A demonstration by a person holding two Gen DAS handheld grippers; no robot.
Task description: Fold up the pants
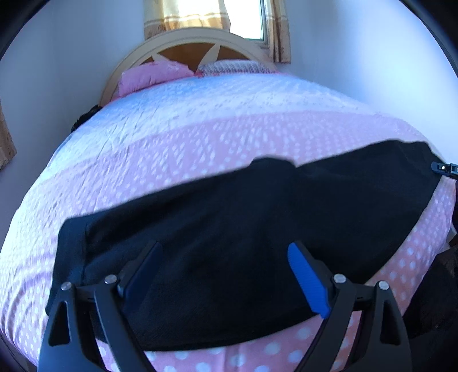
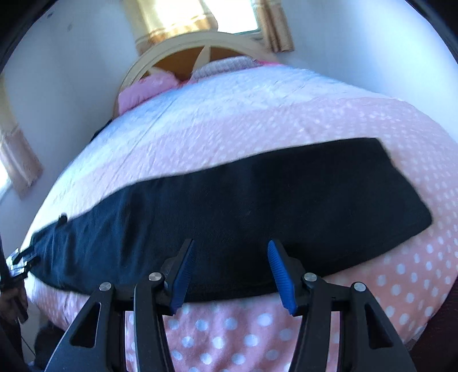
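Black pants (image 1: 229, 206) lie flat across the pink dotted bed cover in one long strip, apparently folded lengthwise. My left gripper (image 1: 224, 247) is open above their near edge, close to the left end with its waistband-like strip (image 1: 71, 251). At the far right of this view the right gripper (image 1: 445, 167) shows beside the pants' other end. In the right wrist view the pants (image 2: 257, 194) stretch from a buttoned left end (image 2: 61, 219) to a squared right end. My right gripper (image 2: 231, 243) is open over their near edge, holding nothing. The left gripper (image 2: 21, 261) shows at the far left.
The bed cover (image 1: 200, 137) turns white toward the head. A pink pillow (image 1: 148, 77) and a striped pillow (image 1: 232, 67) lean on a curved wooden headboard (image 1: 186, 40). A curtained window (image 1: 217, 17) is behind it. White walls flank the bed.
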